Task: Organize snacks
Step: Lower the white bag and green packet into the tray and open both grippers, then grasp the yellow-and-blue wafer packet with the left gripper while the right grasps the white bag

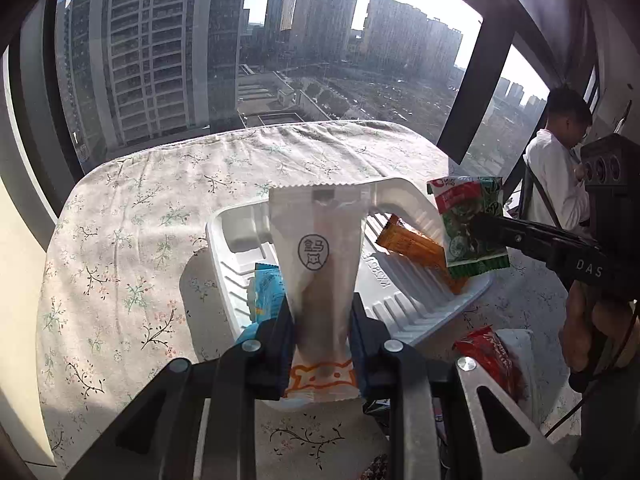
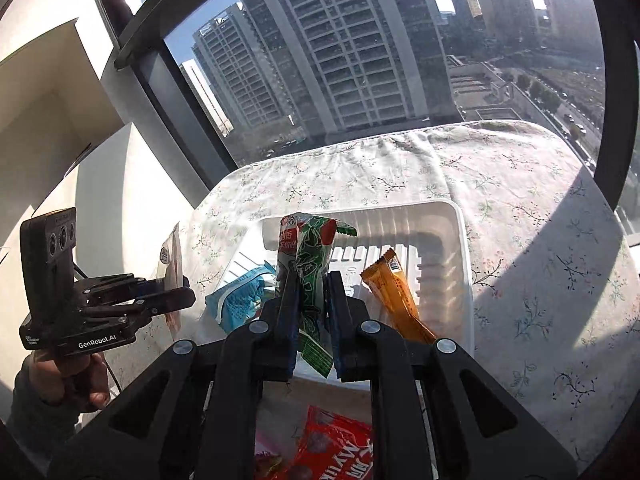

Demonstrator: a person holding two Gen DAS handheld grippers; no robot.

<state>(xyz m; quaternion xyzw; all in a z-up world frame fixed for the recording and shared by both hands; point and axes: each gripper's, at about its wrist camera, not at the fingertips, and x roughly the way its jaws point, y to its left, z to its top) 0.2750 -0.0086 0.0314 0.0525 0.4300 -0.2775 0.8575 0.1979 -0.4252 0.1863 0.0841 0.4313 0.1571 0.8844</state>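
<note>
The left gripper (image 1: 322,344) is squeezing a tall white packet (image 1: 320,264) between its blue pads, holding it upright. The packet is showing a round stamp with a small animal face and an orange cat drawing near the bottom. The right gripper (image 2: 312,320) is pinching a green and red packet (image 2: 310,256) with Chinese writing that is too small to read. In the left view its arm is showing the letters "DAS". In the right view the other tool is showing "GenRobot.AI".

Nearest of all, one red bag (image 2: 336,448) is lying under the grippers, with big white letters like "MYLIK".

Just past it, one white tray (image 2: 448,216) is sitting on the flowered tablecloth (image 1: 132,220). Two snacks are lying in it: one blue packet (image 2: 240,300) on the left and one orange packet (image 2: 396,300) on the right. The middle and far part of the tray are looking bare.

Beyond the tray, lots of cloth is stretching to the table's far edge. One person in white (image 1: 556,176) is sitting by the window.
</note>
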